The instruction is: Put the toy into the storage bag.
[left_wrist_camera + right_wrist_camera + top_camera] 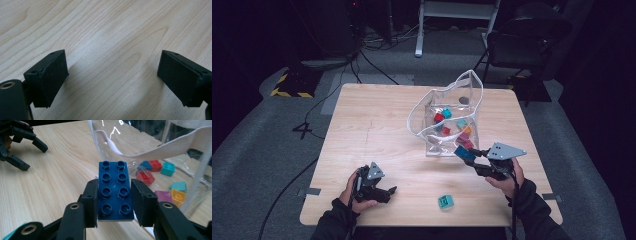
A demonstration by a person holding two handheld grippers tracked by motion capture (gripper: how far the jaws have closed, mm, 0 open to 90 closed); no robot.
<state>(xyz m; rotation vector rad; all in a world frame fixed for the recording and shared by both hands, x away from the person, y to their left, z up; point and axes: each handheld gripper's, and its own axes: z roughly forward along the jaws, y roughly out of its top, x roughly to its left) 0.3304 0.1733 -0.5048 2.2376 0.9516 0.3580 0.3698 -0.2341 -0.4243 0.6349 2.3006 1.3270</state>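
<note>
With right tongs (113,202) clamped on the blue brick (114,190) and left tongs (112,77) agape, best lifted over the clear bag's (447,115) rim before releasing.

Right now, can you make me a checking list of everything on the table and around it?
Surface: light wooden table, bare grain under the left hand-held gripper.
Job's things: dark blue eight-stud plastic brick; clear plastic bag with white strap holding coloured bricks; teal brick loose near the front edge.
Clutter: nothing seen.
Grippers: left open, empty; right hand-held gripper shut on the blue brick.
Cables: black cables on the floor.
Surroundings: grey floor, dark chair, yellow-black striped tape.
</note>
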